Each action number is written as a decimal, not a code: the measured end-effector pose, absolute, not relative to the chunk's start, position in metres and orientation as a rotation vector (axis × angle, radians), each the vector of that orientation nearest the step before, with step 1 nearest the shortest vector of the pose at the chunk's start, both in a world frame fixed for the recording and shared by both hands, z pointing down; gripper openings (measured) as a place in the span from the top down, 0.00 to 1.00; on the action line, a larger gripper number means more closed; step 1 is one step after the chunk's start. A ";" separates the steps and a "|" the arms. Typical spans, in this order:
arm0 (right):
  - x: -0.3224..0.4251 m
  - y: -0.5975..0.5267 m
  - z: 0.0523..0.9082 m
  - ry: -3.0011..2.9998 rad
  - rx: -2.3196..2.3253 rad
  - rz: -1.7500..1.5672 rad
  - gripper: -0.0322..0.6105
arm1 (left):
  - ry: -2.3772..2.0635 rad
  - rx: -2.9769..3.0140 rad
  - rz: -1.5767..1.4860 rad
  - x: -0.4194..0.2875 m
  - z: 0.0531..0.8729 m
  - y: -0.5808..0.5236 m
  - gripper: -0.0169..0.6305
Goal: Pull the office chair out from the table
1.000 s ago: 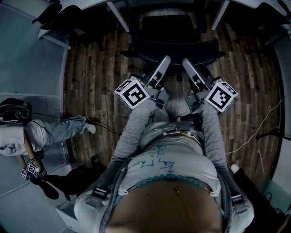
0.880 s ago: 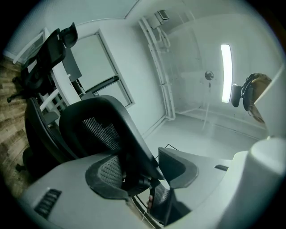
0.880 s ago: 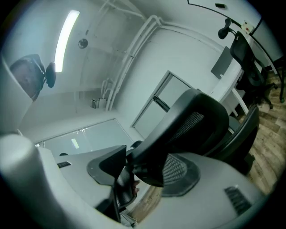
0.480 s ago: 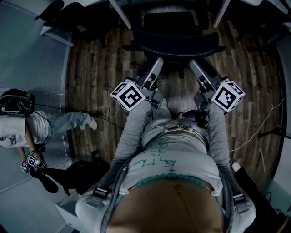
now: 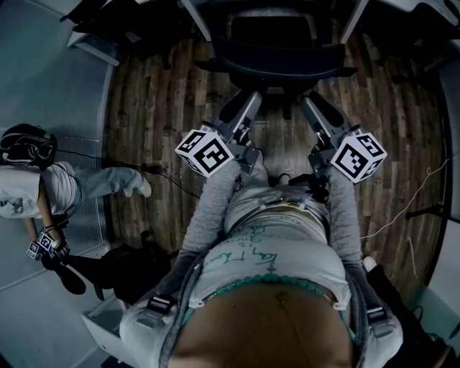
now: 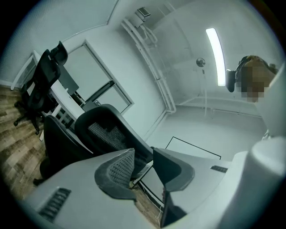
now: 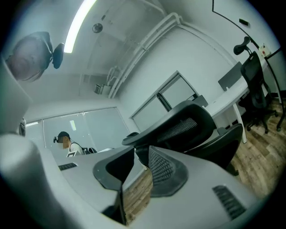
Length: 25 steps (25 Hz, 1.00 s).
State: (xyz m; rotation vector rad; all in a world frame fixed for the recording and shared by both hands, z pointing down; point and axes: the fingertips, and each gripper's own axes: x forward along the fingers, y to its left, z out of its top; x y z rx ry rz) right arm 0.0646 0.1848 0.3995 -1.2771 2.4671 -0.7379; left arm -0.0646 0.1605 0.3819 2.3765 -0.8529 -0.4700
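Note:
The black office chair (image 5: 277, 61) stands tucked at the white table (image 5: 194, 18), its mesh backrest towards me. My left gripper (image 5: 251, 97) reaches the backrest's left part and my right gripper (image 5: 307, 100) its right part. In the left gripper view the backrest's (image 6: 105, 129) dark rim runs in between the two pads of the gripper (image 6: 144, 161). In the right gripper view the backrest's (image 7: 187, 125) rim likewise fills the narrow gap of that gripper (image 7: 140, 163). Both pairs of jaws have just been closing and now sit against the rim.
Wooden plank floor (image 5: 151, 115) lies around the chair. A seated person (image 5: 43, 194) holding a marker tool is on the pale floor at left. A thin cable (image 5: 402, 208) trails at right. Another black chair (image 6: 42, 76) stands at a farther desk.
Both grippers have moved forward to the chair's backrest and spread a little apart. Their jaws have narrowed around its rim. The chair has stayed at the table.

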 end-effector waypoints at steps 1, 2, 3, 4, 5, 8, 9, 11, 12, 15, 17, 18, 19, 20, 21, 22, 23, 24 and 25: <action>0.065 0.188 0.400 2.471 -1.278 -0.731 0.80 | -0.856 2.379 -0.473 -0.065 0.382 0.164 0.77; 0.065 0.191 0.402 2.475 -1.278 -0.726 0.83 | -0.857 2.382 -0.482 -0.066 0.383 0.167 0.79; 0.065 0.194 0.403 2.480 -1.276 -0.722 0.86 | -0.859 2.384 -0.490 -0.066 0.384 0.170 0.83; 0.066 0.197 0.405 2.486 -1.274 -0.722 0.87 | -0.863 2.387 -0.492 -0.066 0.384 0.173 0.87; 0.067 0.200 0.406 2.492 -1.271 -0.724 0.88 | -0.868 2.390 -0.486 -0.065 0.384 0.175 0.89; 0.068 0.207 0.408 2.514 -1.256 -0.726 0.90 | -0.882 2.412 -0.462 -0.060 0.385 0.183 0.95; 0.068 0.210 0.409 2.520 -1.248 -0.730 0.91 | -0.884 2.419 -0.458 -0.058 0.385 0.186 0.95; 0.070 0.216 0.409 2.528 -1.232 -0.735 0.91 | -0.886 2.428 -0.453 -0.053 0.386 0.192 0.96; 0.071 0.219 0.409 2.533 -1.228 -0.732 0.91 | -0.889 2.435 -0.447 -0.051 0.386 0.195 0.96; 0.074 0.224 0.411 2.560 -1.243 -0.704 0.91 | -0.915 2.474 -0.393 -0.044 0.388 0.204 0.96; 0.077 0.226 0.411 2.566 -1.246 -0.692 0.91 | -0.930 2.496 -0.360 -0.039 0.389 0.209 0.96; 0.079 0.227 0.410 2.566 -1.245 -0.689 0.91 | -0.935 2.502 -0.351 -0.037 0.389 0.211 0.96; 0.081 0.227 0.410 2.566 -1.246 -0.686 0.91 | -0.940 2.505 -0.344 -0.035 0.389 0.214 0.96; 0.082 0.228 0.411 2.570 -1.249 -0.684 0.91 | -0.945 2.508 -0.339 -0.034 0.389 0.216 0.96; 0.083 0.229 0.411 2.577 -1.252 -0.679 0.91 | -0.951 2.511 -0.334 -0.033 0.390 0.219 0.96; 0.083 0.231 0.411 2.587 -1.254 -0.671 0.91 | -0.959 2.515 -0.330 -0.033 0.389 0.221 0.96; 0.083 0.232 0.411 2.599 -1.255 -0.660 0.91 | -0.970 2.522 -0.325 -0.032 0.389 0.223 0.96; 0.084 0.233 0.410 2.611 -1.259 -0.648 0.91 | -0.984 2.530 -0.317 -0.032 0.388 0.224 0.96; 0.084 0.234 0.410 2.622 -1.263 -0.634 0.91 | -1.000 2.538 -0.311 -0.033 0.388 0.226 0.96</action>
